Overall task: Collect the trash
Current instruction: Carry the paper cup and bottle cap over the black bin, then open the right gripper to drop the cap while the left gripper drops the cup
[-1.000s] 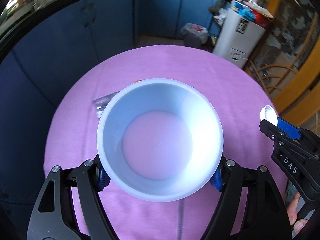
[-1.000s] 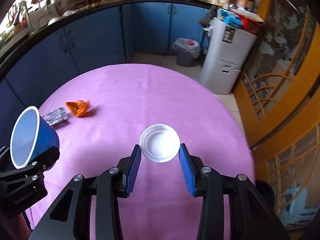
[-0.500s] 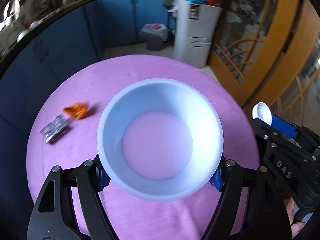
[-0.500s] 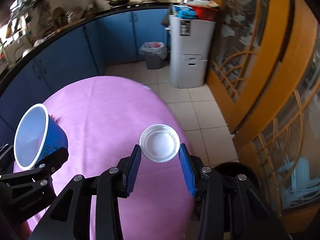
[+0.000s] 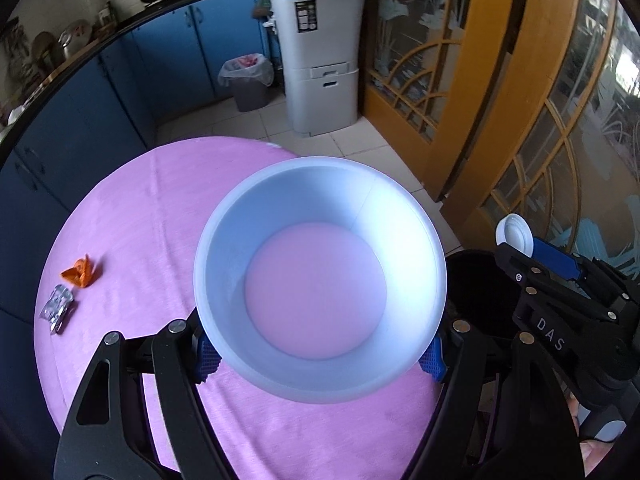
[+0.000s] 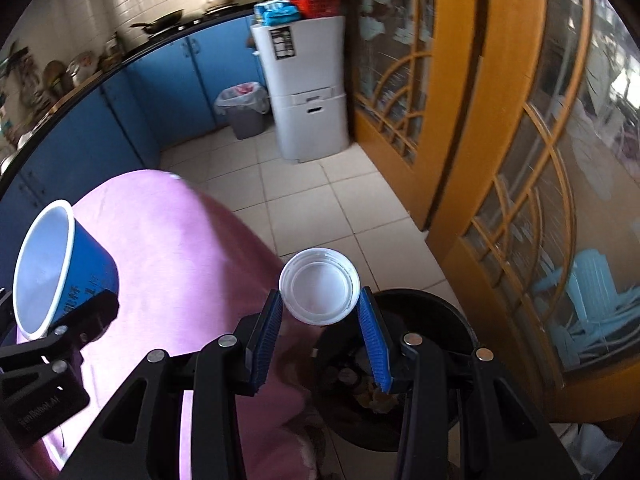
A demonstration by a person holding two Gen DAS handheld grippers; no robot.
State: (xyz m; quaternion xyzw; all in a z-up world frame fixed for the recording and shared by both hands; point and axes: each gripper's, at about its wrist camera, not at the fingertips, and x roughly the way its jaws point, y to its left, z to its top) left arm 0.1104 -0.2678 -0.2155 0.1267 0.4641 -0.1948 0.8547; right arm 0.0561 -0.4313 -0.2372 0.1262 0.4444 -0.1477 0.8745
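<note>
Right gripper [image 6: 320, 312] marked "DAS" pinching white lid [image 6: 319, 286], left gripper [image 5: 320, 354] clasping blue cup [image 5: 320, 280]

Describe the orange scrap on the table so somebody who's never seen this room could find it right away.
Start at the round table under the pink cloth and go to its left edge, on the side of the blue cabinets. Two small bits of litter lie there, side by side but apart. The crumpled orange wrapper is the one farther from the edge; its neighbour is a clear, silvery wrapper.

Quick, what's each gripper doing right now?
Left gripper: closed on the blue paper cup.
Right gripper: closed on the white bottle cap.
</note>
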